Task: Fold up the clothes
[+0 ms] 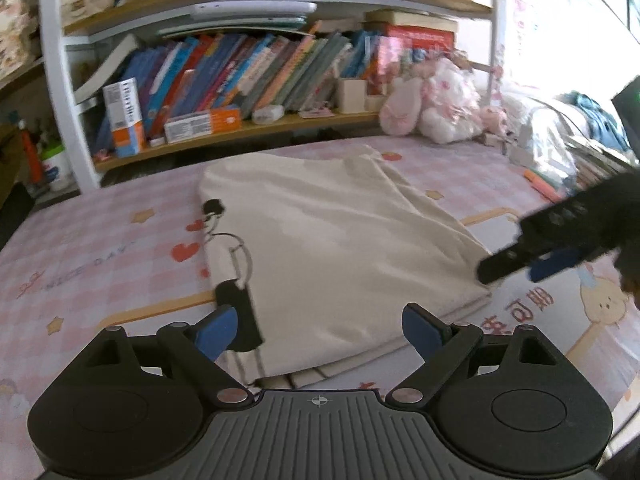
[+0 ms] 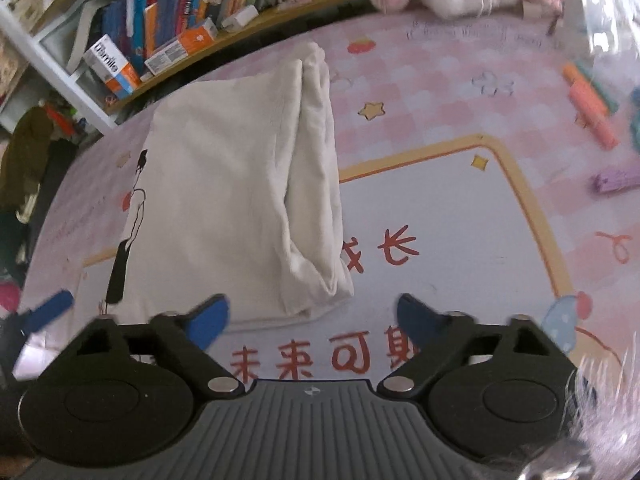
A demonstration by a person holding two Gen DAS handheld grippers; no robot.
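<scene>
Bright daylight from a blown-out window at right; motion blur throughout, strong fisheye bending at edges, soft shadows, washed-out glare.

Garment: cream cloth, matt, soft weave, lightly creased; black print along one edge sits flat on the fabric.

Tabletop: covered by a pink checked printed mat, smooth, slight sheen.

Left gripper and right gripper: matt black plastic arms, ribbed grey plastic body, bright metal pivot pins, blue pads of dull finish on the jaws.

Shelf: pale wood boards, white painted uprights.

Books: glossy paper covers.

Plush toys: pink and white fuzzy pile.
</scene>
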